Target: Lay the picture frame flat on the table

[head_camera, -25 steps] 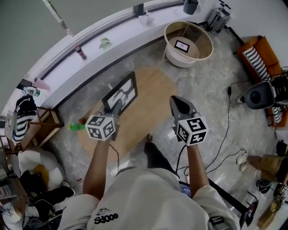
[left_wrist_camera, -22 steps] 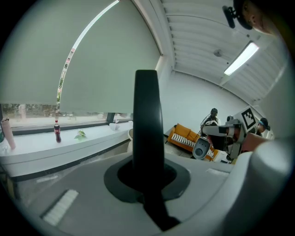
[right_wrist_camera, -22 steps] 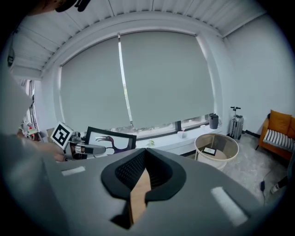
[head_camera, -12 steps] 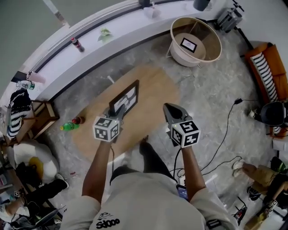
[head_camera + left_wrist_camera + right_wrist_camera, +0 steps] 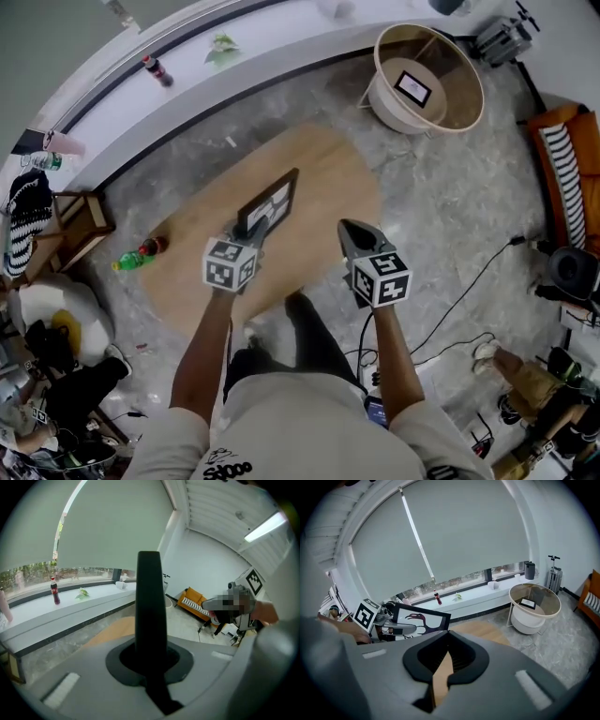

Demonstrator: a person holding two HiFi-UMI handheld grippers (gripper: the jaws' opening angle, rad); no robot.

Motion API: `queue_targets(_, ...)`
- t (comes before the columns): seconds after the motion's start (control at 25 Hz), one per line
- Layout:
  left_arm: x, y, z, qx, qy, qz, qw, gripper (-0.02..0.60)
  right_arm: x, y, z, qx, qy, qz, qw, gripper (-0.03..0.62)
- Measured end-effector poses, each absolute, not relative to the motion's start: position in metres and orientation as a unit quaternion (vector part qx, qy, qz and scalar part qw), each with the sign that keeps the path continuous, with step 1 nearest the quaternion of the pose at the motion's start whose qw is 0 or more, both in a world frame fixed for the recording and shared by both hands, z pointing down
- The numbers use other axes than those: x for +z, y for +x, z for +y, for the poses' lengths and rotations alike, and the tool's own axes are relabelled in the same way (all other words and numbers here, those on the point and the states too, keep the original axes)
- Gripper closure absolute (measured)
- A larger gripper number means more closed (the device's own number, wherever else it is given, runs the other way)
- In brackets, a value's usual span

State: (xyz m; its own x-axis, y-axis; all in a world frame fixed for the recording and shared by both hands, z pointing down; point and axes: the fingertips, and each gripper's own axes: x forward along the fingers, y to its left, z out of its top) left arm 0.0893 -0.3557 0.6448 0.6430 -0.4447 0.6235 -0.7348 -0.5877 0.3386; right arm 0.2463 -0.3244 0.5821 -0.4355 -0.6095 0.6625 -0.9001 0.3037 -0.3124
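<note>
- While the left gripper (image 5: 249, 231) clamps the black picture frame (image 5: 272, 200) tilted over the oval wooden worktop (image 5: 328, 173), laying it down seems underway.
- Next: tip it flat; the right gripper (image 5: 354, 231), jaws together, is empty.

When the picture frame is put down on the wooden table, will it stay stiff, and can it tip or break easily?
Probably stiff: the picture frame shows straight edges though the left claw grips only one end. It looks thin edge-on, so stood upright on the table it would likely tip. The front may be glazed and fragile; I cannot tell.
</note>
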Motion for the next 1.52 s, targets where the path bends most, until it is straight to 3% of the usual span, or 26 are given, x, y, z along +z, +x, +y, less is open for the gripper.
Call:
queue_targets(0.6, 0.75, 0.107, -0.364, 0.283, 0.84, -0.296, 0.355, 0.561, 0.675, 0.243, -0.348, 0.393, 0.445, -0.758, 0.269, 0.591)
queue_targets(1.52, 0.833, 0.138, -0.331, 0.262, 0.803, -0.283, 0.456, 0.56, 0.773, 0.239, -0.321, 0.41, 0.376, -0.758, 0.341, 0.591)
